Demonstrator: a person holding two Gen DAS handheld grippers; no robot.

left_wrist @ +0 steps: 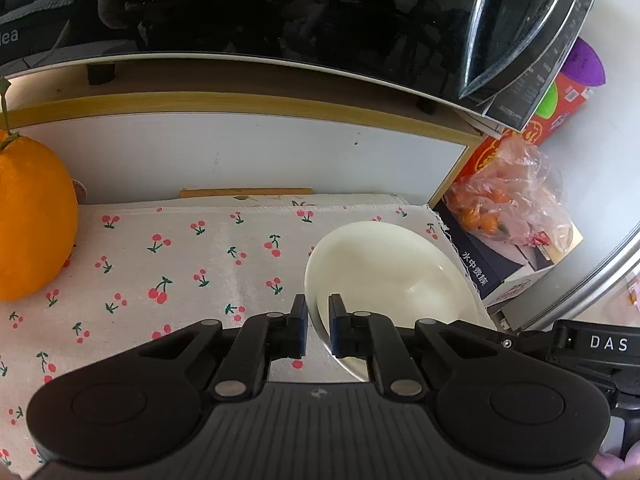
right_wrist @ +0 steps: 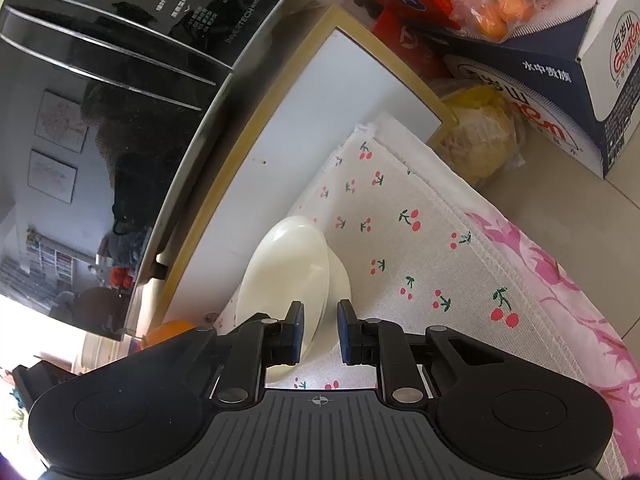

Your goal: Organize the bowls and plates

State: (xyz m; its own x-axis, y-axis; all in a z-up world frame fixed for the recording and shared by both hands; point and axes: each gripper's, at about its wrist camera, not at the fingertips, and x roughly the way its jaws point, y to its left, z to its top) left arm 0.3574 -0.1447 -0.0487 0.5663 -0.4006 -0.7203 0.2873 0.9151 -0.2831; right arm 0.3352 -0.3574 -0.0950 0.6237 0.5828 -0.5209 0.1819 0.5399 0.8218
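Note:
A white bowl [left_wrist: 392, 268] rests on the cherry-print cloth [left_wrist: 168, 264] at the right. My left gripper [left_wrist: 318, 320] has its jaws on either side of the bowl's near rim, closed on it. In the right wrist view the same bowl [right_wrist: 288, 268] appears tilted on its foot. My right gripper [right_wrist: 319, 330] straddles its rim with a wider gap; the left pad is near the rim and the right pad stands apart from it. Only one bowl shows; no plate is in view.
A black microwave [left_wrist: 280, 8] sits on a white shelf board [left_wrist: 240, 152] behind the cloth. A large orange [left_wrist: 32, 216] stands at the left. A blue carton [right_wrist: 560, 80] with a plastic bag of fruit [left_wrist: 516, 196] stands at the right, over a pink floral cloth [right_wrist: 560, 280].

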